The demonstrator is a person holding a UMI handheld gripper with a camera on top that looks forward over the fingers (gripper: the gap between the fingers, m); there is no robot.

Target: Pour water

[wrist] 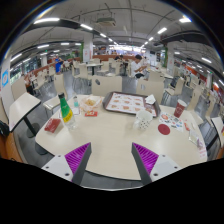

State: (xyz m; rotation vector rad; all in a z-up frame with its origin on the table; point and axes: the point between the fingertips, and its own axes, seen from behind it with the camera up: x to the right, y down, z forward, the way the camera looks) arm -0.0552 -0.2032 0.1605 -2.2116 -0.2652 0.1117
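On the left side of the table [110, 140] lies a red thing [52, 125]. Next to it stand a green bottle [65, 110] and a small clear bottle [76, 105], probably the water. In the middle lies a tray [125, 103], and to the right stands a red cup [180, 108]. To begin well, I would go to the bottle slowly and grasp its middle, keeping it upright. The gripper [111, 158] is wide open, holds nothing and touches nothing; the bottles are well beyond its fingers.
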